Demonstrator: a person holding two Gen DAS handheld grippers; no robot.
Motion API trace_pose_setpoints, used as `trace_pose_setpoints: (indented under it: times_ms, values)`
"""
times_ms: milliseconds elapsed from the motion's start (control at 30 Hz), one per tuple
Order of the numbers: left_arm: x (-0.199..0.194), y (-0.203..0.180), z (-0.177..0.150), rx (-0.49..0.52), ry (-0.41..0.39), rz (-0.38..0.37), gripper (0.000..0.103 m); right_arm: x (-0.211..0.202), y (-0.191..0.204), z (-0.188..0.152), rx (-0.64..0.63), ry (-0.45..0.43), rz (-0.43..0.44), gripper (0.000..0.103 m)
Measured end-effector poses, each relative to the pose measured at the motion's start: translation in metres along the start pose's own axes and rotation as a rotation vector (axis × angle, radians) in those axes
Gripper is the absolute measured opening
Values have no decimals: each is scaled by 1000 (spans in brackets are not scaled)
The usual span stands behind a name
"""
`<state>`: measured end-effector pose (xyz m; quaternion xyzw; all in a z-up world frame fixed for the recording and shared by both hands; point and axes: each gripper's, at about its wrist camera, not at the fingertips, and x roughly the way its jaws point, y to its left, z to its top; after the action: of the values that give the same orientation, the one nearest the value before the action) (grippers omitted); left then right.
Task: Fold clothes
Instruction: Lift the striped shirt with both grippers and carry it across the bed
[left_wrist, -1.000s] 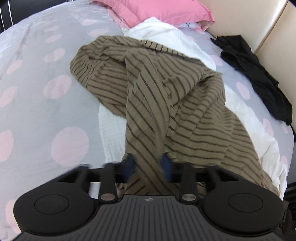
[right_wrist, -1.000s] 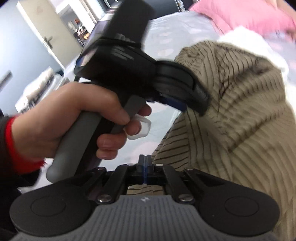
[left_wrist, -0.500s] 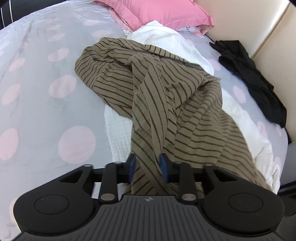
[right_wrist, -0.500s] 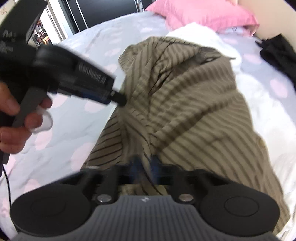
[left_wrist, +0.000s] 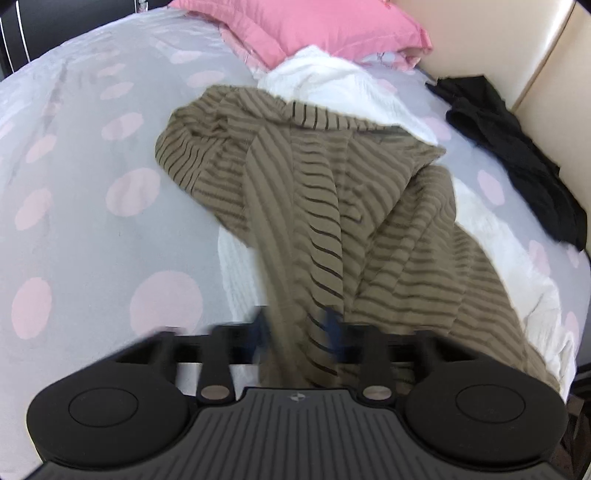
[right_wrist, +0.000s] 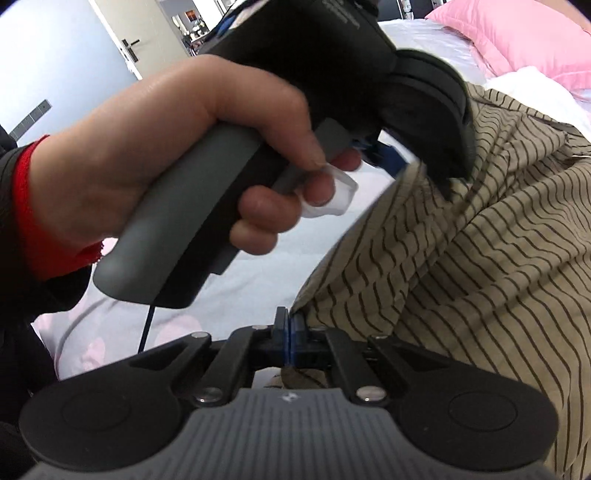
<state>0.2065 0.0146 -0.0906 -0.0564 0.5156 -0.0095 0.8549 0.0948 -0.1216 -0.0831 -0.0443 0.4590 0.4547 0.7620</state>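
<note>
Wide grey bedspread with pink dots (left_wrist: 74, 229), bare at left. Olive black-striped shirt (left_wrist: 332, 206) heaped mid-bed over white textured cloth (left_wrist: 236, 266). Left gripper (left_wrist: 295, 328) just narrowing, blurred, fabric between. Right gripper (right_wrist: 290, 338) pinched tight on shirt edge.

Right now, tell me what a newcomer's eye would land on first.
The striped shirt sprawls crumpled across the middle of the dotted bed, over a white cloth. Both grippers hold its near edge: the right gripper shut on it, the left gripper just closing. A pink pillow lies at the head.
</note>
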Motion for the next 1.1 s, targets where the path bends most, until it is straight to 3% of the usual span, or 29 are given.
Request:
trace_pose_setpoints:
  times_ms: [33,167,200,233,433,567,667,867,1100]
  values:
    - [0,2,-2,3,-3,13,2,0,-1,0,7,4,1,3]
    - [-8,20,-8,-11,-30,31,0,-6,-11,0,51,-4,-5,12]
    - [-13,25,-11,-17,-37,32,0,-9,-13,1,58,-16,-15,22]
    - [-19,30,-14,-17,-46,32,0,-14,-16,2,64,-36,-40,34]
    - [-67,67,-46,-17,-66,42,0,-41,-38,4,156,-145,-301,58]
    - [-100,104,-82,-56,-34,48,0,-45,-50,5,237,-115,-500,58]
    - [-129,135,-110,-92,-22,76,0,-44,-54,6,268,-85,-561,58]
    - [-183,203,-169,-213,17,128,0,-37,-36,19,229,-64,-600,58]
    - [-237,278,-234,-354,25,274,0,-13,23,55,80,-60,-551,64]
